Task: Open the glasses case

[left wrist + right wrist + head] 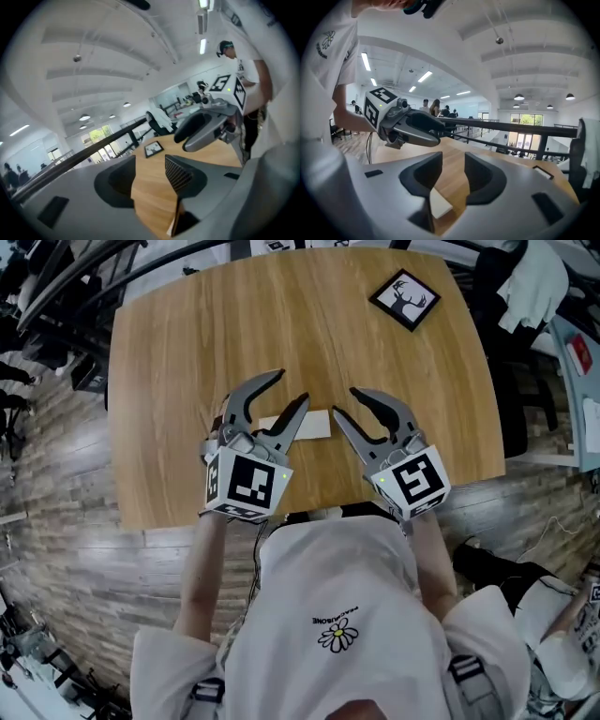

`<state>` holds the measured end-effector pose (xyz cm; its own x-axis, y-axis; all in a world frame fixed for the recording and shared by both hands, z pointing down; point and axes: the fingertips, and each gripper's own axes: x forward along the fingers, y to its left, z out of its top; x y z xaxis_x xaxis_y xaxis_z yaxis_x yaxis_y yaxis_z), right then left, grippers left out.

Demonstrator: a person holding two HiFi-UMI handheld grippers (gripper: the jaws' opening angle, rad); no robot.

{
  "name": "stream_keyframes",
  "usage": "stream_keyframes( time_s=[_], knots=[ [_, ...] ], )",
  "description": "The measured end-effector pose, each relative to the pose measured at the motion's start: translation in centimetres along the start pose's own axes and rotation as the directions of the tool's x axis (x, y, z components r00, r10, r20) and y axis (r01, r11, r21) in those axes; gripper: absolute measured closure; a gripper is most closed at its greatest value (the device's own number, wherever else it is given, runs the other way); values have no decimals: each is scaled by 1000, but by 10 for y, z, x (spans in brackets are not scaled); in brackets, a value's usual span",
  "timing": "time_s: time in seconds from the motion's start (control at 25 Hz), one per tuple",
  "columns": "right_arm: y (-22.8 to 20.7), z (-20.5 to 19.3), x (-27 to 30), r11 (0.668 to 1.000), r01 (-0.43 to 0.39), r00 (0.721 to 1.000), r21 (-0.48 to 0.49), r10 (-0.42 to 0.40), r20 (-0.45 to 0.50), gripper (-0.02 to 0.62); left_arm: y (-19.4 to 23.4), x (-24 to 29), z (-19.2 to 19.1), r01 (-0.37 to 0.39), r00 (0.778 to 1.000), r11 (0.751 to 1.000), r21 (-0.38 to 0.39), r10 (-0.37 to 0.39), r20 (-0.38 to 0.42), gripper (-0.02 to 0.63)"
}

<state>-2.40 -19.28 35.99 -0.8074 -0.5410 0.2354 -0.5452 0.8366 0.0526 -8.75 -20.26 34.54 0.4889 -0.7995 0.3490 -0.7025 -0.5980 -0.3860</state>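
Note:
A flat cream glasses case [314,425] lies closed on the wooden table [178,352], near its front edge. My left gripper [291,388] stands open at the case's left end, its right finger over that end. My right gripper [346,401] is open too, its tips just right of the case's right end. In the left gripper view only a sliver of the case [174,226] shows under the right finger, with bare wood between the jaws of the left gripper [150,174]. In the right gripper view a corner of the case [439,202] shows low between the jaws of the right gripper [453,171], clear of both pads.
A black-framed deer picture [405,298] lies flat at the table's far right. Black railings and chairs with draped clothes [534,282] stand beyond the far edge. The person's white shirt [337,615] is against the near edge.

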Motion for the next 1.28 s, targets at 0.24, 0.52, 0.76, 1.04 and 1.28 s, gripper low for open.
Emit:
stream_keyframes(
  time_s=[0.24, 0.52, 0.76, 1.04, 1.28],
  knots=[
    [14, -74, 7, 991, -136, 973, -7, 132, -189, 407, -86, 32, -69, 363, 913, 900, 239, -293, -284, 350],
    [39, -154, 15, 955, -294, 883, -36, 257, -393, 402, -137, 50, -140, 546, 788, 795, 265, -380, -485, 345],
    [56, -203, 22, 915, -384, 813, -126, 271, -515, 402, -148, 60, -173, 575, 756, 756, 313, -344, -558, 345],
    [54, -233, 29, 924, -354, 792, -146, 214, -571, 402, -149, 64, -183, 568, 760, 743, 355, -306, -574, 380],
    [54, -236, 36, 938, -320, 809, -135, 196, -554, 430, -151, 65, -182, 568, 760, 740, 361, -304, -574, 382]
  ],
)
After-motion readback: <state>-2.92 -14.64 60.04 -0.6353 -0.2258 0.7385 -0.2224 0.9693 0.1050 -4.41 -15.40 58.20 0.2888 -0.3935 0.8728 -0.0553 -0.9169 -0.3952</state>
